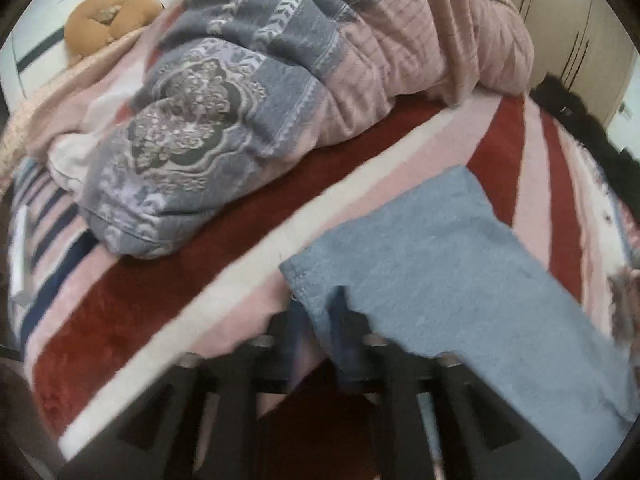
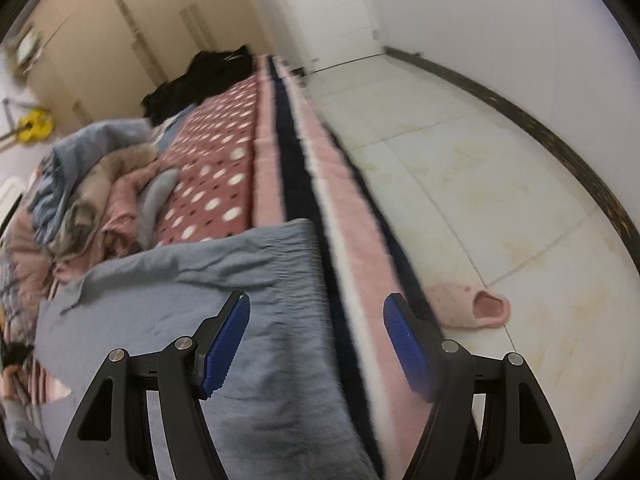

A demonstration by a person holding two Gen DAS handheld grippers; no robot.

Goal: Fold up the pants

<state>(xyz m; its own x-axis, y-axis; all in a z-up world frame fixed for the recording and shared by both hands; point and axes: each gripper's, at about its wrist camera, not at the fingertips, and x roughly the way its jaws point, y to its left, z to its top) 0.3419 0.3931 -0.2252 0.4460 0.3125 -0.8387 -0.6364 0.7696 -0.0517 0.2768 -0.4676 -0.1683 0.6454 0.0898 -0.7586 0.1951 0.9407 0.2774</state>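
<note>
Right wrist view: pants [image 2: 240,280] are laid along the bed edge [image 2: 344,240]; right gripper [image 2: 316,344] is spread wide, empty; left gripper's [image 1: 320,320] grip is blurred, undeterminable.

Both wrist views angle down, close — sharing the pants [image 1: 440,248].

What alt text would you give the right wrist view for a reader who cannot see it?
The right gripper, its blue-padded jaws open, hangs over grey-blue pants lying at the edge of a bed covered in a red, white-dotted blanket. Rumpled bedding is piled to the left; a pink slipper lies on the pale tiled floor to the right.
</note>
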